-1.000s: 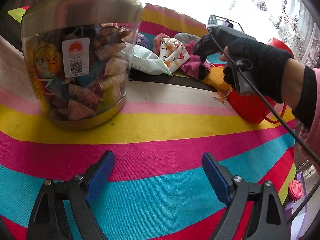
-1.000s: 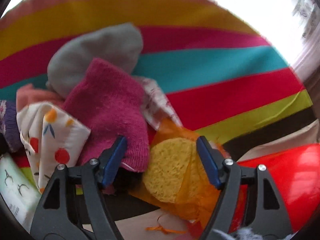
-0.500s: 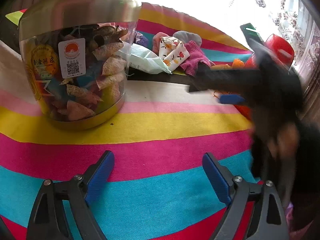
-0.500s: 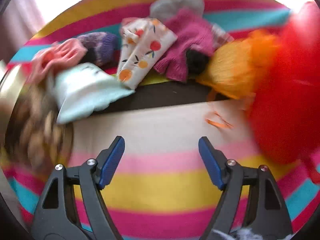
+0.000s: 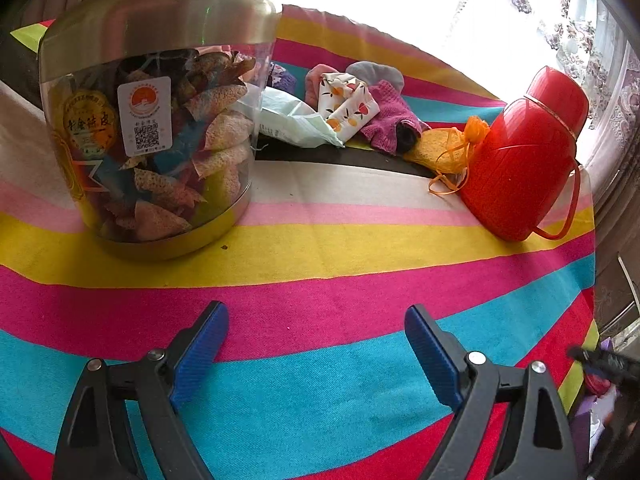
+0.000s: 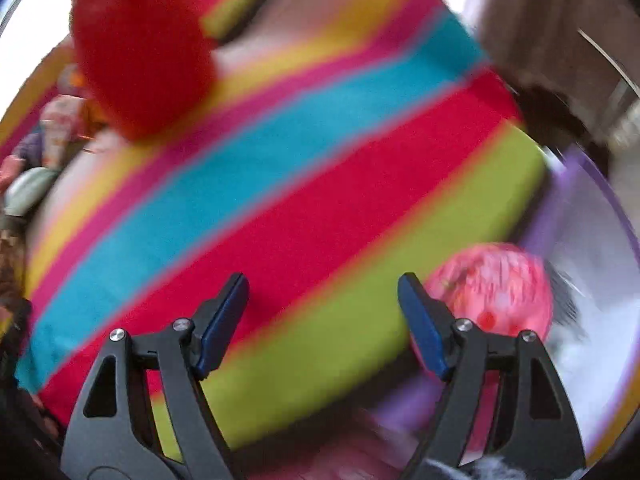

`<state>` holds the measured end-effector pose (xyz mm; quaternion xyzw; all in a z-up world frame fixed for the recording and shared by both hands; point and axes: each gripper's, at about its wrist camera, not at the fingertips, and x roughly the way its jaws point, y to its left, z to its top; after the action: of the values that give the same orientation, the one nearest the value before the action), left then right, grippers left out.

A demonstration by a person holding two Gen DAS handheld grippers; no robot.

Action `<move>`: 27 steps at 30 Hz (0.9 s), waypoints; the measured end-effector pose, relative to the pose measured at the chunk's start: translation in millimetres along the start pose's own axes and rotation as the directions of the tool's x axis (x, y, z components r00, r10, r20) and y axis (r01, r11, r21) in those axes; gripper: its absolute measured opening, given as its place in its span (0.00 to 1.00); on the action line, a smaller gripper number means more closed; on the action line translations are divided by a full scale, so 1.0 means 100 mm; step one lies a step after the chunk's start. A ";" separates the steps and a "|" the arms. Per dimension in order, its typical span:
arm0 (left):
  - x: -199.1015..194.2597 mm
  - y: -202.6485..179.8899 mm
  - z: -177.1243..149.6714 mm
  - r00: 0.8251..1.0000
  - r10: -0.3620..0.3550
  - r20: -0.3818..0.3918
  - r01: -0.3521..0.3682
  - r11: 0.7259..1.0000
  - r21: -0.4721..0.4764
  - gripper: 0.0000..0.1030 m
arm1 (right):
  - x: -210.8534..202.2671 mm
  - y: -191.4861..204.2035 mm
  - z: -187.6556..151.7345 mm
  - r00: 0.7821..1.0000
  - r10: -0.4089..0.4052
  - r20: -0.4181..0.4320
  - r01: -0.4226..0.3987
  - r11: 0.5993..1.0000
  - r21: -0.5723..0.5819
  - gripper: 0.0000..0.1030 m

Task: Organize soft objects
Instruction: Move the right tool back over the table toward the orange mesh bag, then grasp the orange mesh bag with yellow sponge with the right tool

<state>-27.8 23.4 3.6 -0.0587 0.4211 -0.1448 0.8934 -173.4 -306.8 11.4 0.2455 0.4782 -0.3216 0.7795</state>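
A: Where are the soft things?

B: Heaped at the far side of the striped cloth (image 5: pixel 320 248). A magenta knit piece (image 5: pixel 390 114) lies against a white cloth printed with oranges (image 5: pixel 348 106), a grey sock (image 5: pixel 378 72) behind them, a pale green packet (image 5: pixel 296 122) to their left. A yellow sponge in an orange mesh bag (image 5: pixel 444 146) sits just beside the red flask (image 5: pixel 524 160).

A: And the big jar?

B: The clear jar with a metal lid (image 5: pixel 156 136) stands upright on the near left, full of dried peel, apart from the heap.

A: The left gripper?

B: The left gripper (image 5: pixel 316 344) hovers over the turquoise stripe, fingers wide apart, nothing between them.

A: The right one?

B: The right gripper (image 6: pixel 322 316) has its fingers spread too, empty, above the green edge stripe. That view is badly blurred. A pink round soft thing (image 6: pixel 496 292) lies in a purple-rimmed container (image 6: pixel 600 208) just off the cloth's edge, behind the right finger.
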 end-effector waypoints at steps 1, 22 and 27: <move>0.00 0.00 0.00 1.000 -0.001 0.001 0.001 1.000 -0.001 0.88 | -0.11 -0.08 -0.03 1.000 0.004 0.015 -0.005 1.000 0.009 0.75; -0.03 0.00 -0.03 1.000 0.005 0.005 -0.005 1.000 -0.007 0.88 | -0.14 2.55 0.34 0.941 0.228 0.251 -0.048 0.823 -0.565 0.79; -0.02 0.00 -0.02 1.000 -0.001 0.005 0.001 1.000 -0.010 0.89 | 0.39 3.42 0.87 0.926 0.013 0.377 0.239 0.752 -0.614 0.79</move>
<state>-30.9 24.3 3.7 -0.0640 0.4194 -0.1430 0.8941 142.5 -147.1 39.1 -0.1327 0.4236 -0.2223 0.8681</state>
